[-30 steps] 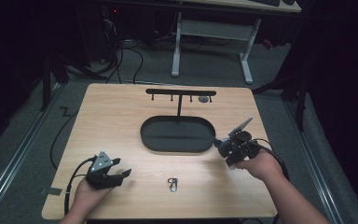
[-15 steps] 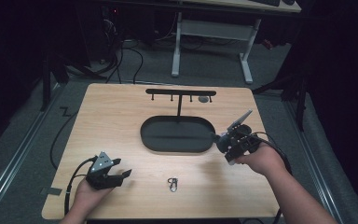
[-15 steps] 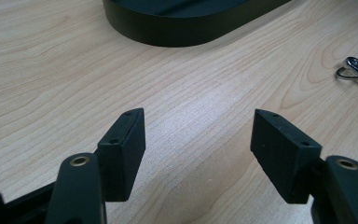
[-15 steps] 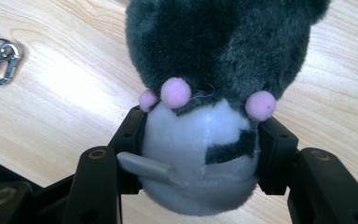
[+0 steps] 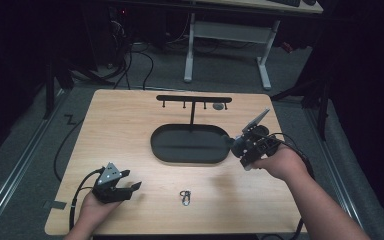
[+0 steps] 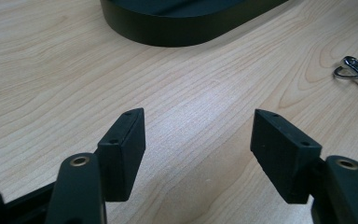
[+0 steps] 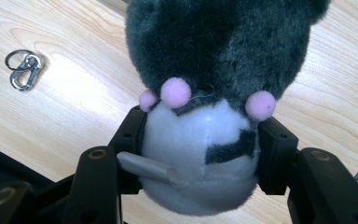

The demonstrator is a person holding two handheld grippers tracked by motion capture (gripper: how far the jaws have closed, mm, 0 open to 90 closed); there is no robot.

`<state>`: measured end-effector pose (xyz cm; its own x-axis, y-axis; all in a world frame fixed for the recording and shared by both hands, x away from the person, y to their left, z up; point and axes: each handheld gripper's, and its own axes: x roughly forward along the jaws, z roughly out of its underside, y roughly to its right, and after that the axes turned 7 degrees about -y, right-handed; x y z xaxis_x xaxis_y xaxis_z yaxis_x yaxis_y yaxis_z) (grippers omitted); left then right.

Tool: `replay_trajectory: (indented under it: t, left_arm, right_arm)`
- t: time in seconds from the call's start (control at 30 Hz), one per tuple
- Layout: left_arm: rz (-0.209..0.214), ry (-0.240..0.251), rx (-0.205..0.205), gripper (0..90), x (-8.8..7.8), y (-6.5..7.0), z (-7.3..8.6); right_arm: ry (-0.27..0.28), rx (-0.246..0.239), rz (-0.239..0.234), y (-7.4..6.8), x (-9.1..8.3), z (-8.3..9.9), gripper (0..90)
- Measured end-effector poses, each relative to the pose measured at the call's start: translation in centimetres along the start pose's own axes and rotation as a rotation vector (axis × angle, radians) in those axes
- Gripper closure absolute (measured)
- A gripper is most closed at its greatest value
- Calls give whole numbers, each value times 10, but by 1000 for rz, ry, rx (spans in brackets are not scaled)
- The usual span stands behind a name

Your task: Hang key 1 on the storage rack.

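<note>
Looking down in the high view: light wooden table point(image 5: 130, 135) is carrying a black oval tray point(image 5: 190, 144) at centre, with a black T-shaped hook stand point(image 5: 194, 100) rising from it toward 12 o'clock. Small silver metal carabiner clip point(image 5: 185, 197) is lying at 6 o'clock of the tray, well apart from it. Left gripper point(image 5: 125, 189) is sitting at 8 o'clock near the table's front edge, jaws spread with nothing between. Right gripper point(image 5: 236, 146) is hovering at 3 o'clock, just beside the tray's rim, gripping a small dark object; cannot tell detail here.

Left gripper view: left gripper point(image 6: 198, 140) is gaping wide over bare wood, holding nothing; tray wall point(image 6: 186, 30) is showing at 12 o'clock, clip point(image 6: 356, 72) at 2 o'clock.

Right gripper view: right gripper point(image 7: 200, 135) is pinching a dark grey and white plush toy with pink pom-poms point(image 7: 209, 70), jaws pressing on the white part from both sides, partly closed around it. Clip point(image 7: 23, 70) is lying on the wood at 10 o'clock.
</note>
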<state>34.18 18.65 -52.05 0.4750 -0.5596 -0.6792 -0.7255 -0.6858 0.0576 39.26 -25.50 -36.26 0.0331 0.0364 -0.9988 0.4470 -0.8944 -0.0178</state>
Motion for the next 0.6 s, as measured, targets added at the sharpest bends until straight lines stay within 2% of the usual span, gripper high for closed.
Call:
replay_trajectory:
  t: [0.4,0.6]
  left_arm:
    - [3,-5,3,361,1,1,0]
    - [3,-10,14,361,2,1,0]
  right_arm:
    - [-5,-27,-1,-1,-16,-9,468]
    - [4,-21,-3,2,-29,-15,468]
